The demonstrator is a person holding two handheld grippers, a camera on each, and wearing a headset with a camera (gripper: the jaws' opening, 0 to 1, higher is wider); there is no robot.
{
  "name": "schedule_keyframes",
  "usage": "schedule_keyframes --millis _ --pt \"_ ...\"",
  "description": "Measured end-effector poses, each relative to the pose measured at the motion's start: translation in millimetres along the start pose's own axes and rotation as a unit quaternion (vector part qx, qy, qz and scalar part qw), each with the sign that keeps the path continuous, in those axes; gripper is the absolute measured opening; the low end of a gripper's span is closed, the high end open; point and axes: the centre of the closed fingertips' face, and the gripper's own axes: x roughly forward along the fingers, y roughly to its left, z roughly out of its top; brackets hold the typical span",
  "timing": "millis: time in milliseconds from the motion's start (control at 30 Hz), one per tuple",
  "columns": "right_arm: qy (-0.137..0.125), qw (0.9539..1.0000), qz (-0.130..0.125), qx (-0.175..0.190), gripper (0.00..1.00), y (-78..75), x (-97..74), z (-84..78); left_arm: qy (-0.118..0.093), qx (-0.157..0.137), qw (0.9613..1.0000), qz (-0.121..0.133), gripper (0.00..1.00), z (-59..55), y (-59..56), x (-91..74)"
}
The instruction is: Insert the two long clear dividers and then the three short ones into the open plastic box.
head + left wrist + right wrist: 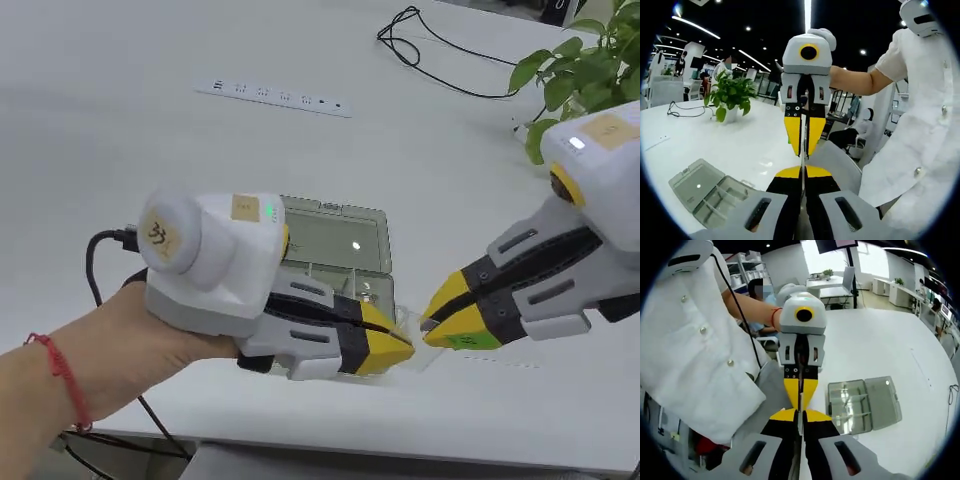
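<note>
Step in hand: I judge this a regrip of one divider between my two grippers before it goes to the box. I should keep one pinch firm before easing the other and hold the piece by its end so its lower edge is free. Then I carry it level toward 11 o'clock and lower it straight into facing slots without twisting.
Left gripper: my left gripper (392, 350) reaches in from 9 o'clock. Its yellow-tipped jaws are pressed together, as far as I can judge on one end of the divider.
Box: the open, grey-tinted clear plastic box (335, 245) lies flat on the white workbench (150, 120), just behind the left gripper at 11 o'clock from the tips. Its lid is thrown back toward 12 o'clock.
Box interior: in the right gripper view the tray half shows thin upright ribs crossing it. I take these for dividers already seated, but I cannot count them.
Divider: a thin clear plastic divider (418, 348) bridges the two sets of tips, low over the bench near its front edge. It is nearly invisible, and in both gripper views it is edge-on, hardly more than a line.
Right gripper: my right gripper (434, 322) reaches in from 3 o'clock, its jaws closed to a slit on the divider's other end.
</note>
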Motion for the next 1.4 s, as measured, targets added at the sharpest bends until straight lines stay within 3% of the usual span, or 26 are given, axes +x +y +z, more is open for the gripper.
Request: schedule_keyframes --millis 933,1167,1400 --pt "0.004 0.9998 -0.002 -0.018 0.03 -2.3 5.4 1.0 -0.004 0.004 0.9999 0.013 0.01 -3.7 -1.4 -3.3" --pt "0.001 0.9998 -0.009 -0.018 0.03 -5.5 5.1 2.0 0.000 0.003 0.9997 0.023 0.07 -9.0 0.9 -5.9" --pt "-0.003 0.9997 -0.016 -0.018 0.03 -9.0 5.4 4.7 0.004 0.001 0.9990 0.045 0.18 -14.8 8.4 -12.3"
